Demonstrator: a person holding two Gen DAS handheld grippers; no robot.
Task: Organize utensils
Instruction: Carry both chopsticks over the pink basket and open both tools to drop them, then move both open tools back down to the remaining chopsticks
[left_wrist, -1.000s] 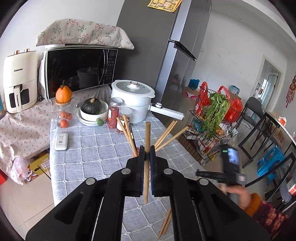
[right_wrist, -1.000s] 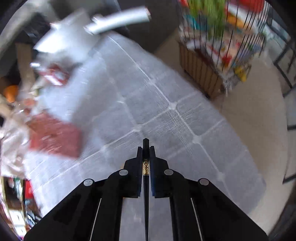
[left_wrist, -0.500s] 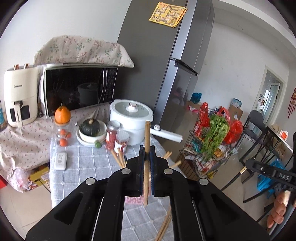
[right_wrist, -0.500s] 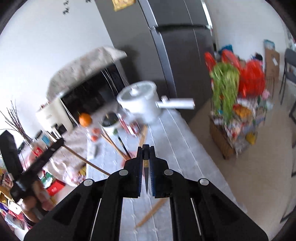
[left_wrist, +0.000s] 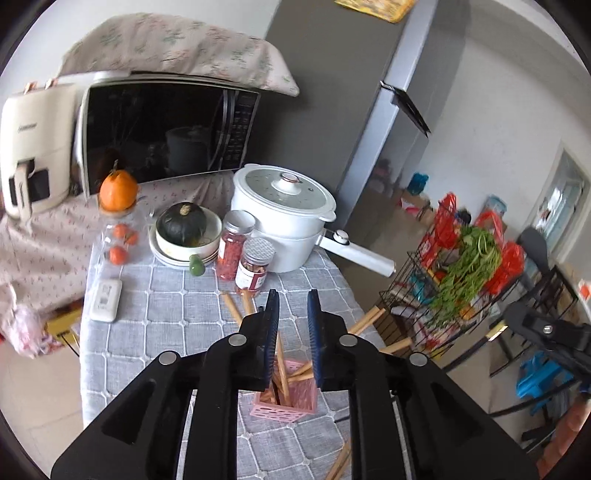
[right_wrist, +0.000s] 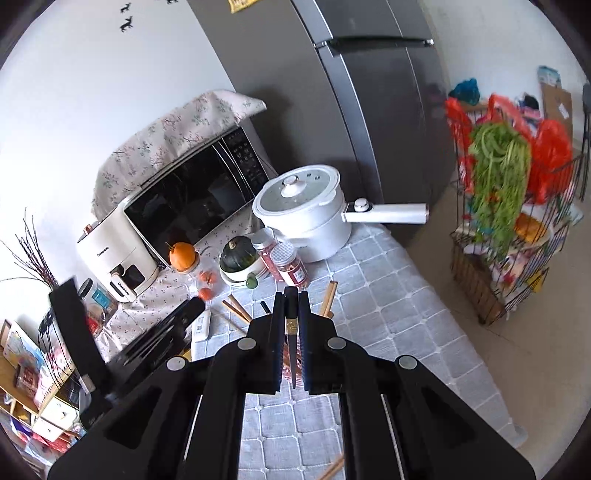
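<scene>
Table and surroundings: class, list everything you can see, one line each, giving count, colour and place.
Pot: one, white, table's far end.
Jars: two, red contents, before the pot.
Squash: one, dark green, in a white bowl.
Orange: one, atop a clear jar.
Microwave: one, black door, under floral cloth.
Pink holder: one, holding wooden chopsticks.
Loose chopsticks: several, wooden, on grey tablecloth.
Left gripper: open, over the holder.
Right gripper: shut on black chopstick.

The worktop (left_wrist: 166, 306) carries a grey checked cloth. Directly on it: a white lidded pot (left_wrist: 284, 214), two red-filled jars (left_wrist: 255, 267), stacked plates with a bowl holding a dark squash (left_wrist: 181, 221), a white remote (left_wrist: 106, 299), a pink holder (left_wrist: 284, 400), and loose wooden chopsticks (left_wrist: 365, 321).
</scene>
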